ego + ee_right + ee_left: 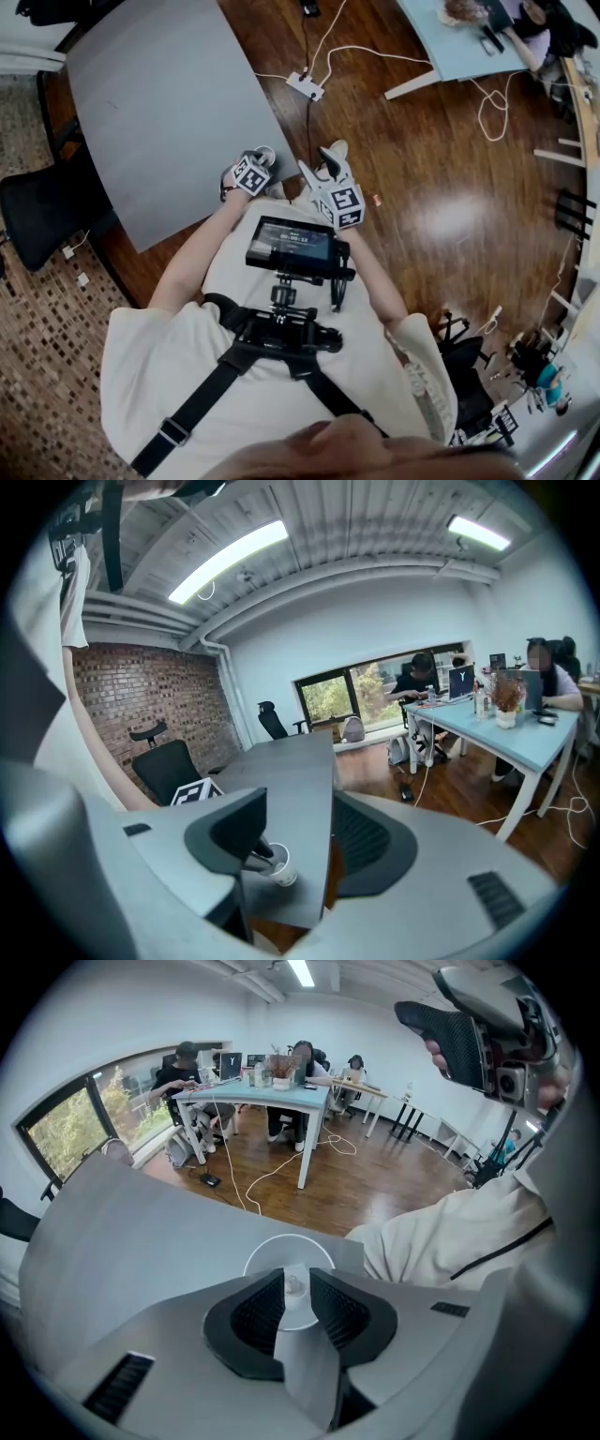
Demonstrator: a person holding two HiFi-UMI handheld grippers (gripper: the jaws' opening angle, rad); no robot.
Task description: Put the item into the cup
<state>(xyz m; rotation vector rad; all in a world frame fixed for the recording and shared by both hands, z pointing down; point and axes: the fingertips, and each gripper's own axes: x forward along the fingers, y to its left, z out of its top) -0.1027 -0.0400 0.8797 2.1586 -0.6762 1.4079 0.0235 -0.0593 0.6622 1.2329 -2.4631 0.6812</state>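
Grey desk [159,112] at upper left; left gripper [297,1275], fingers narrowly apart, whose view alone shows the item [292,1286] over the cup [289,1237]; right gripper [298,799] fingers wide, empty.

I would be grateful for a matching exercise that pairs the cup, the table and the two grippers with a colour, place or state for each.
Things:
1. cup
2. table
3. left gripper
4. right gripper

Descriptions:
A. grey top
B. jaws apart, over the cup's mouth
C. white, upright near the table's corner
D. jaws apart with nothing between them, off the table's corner

Pairs: 1-C, 2-A, 3-B, 4-D
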